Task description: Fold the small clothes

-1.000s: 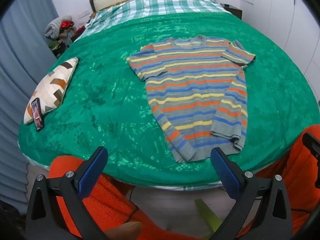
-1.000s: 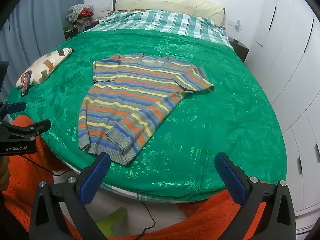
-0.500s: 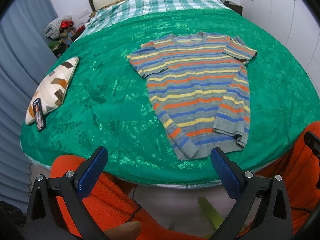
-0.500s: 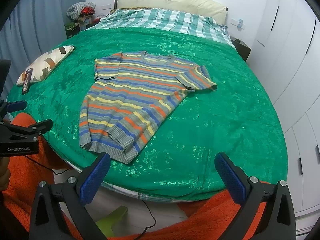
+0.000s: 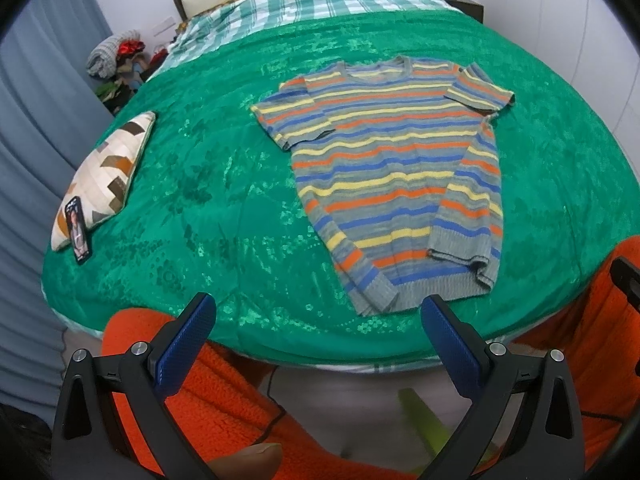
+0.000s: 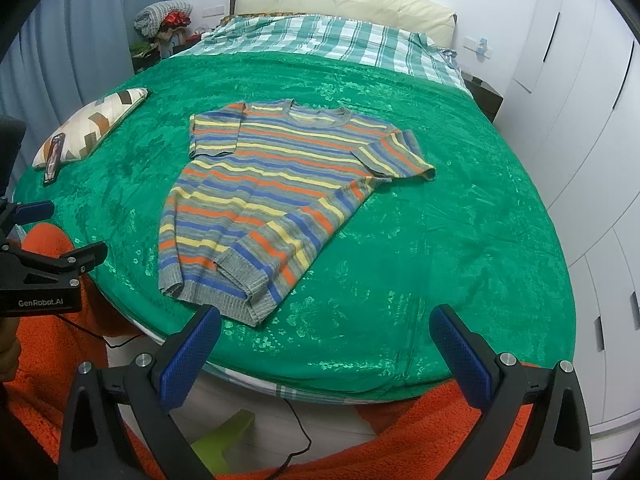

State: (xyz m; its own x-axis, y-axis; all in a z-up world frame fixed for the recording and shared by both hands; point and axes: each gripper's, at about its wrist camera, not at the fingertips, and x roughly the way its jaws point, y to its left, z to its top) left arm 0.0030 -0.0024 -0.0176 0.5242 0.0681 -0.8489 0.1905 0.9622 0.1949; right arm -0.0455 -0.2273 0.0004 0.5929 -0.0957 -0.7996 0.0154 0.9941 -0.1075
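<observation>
From the left wrist camera, a striped sweater [image 5: 396, 184] lay flat on the green bedspread [image 5: 208, 184], neck toward the headboard and hem near the bed's foot edge. One long sleeve was folded down over the sweater's body on the side toward the white wardrobe, its cuff just above the hem; the other sleeve was doubled back at the shoulder. The left claw [image 5: 318, 320] hovered over the foot edge of the bed with its blue-padded fingers [image 5: 186, 344] spread wide and holding nothing — one pad sat just short of the sweater's hem, not touching it. Well to the curtain side of the sweater, a patterned cushion [image 5: 106, 168] rested on the bedspread with a phone [image 5: 78, 227] leaning against its near end. Orange fleece [image 5: 224, 396] showed beneath the claw.

From the right wrist camera, the same sweater [image 6: 276, 196] lay toward the curtain side of the bedspread [image 6: 460, 232]. The right claw [image 6: 324, 340] stood wide apart and empty above the foot edge, one finger [image 6: 188, 360] just below the sweater's hem corner. The left claw [image 6: 52, 236] appeared at the frame's edge, beside the sweater. A plaid sheet [image 6: 320, 36] covered the bed beyond the sweater's collar.
</observation>
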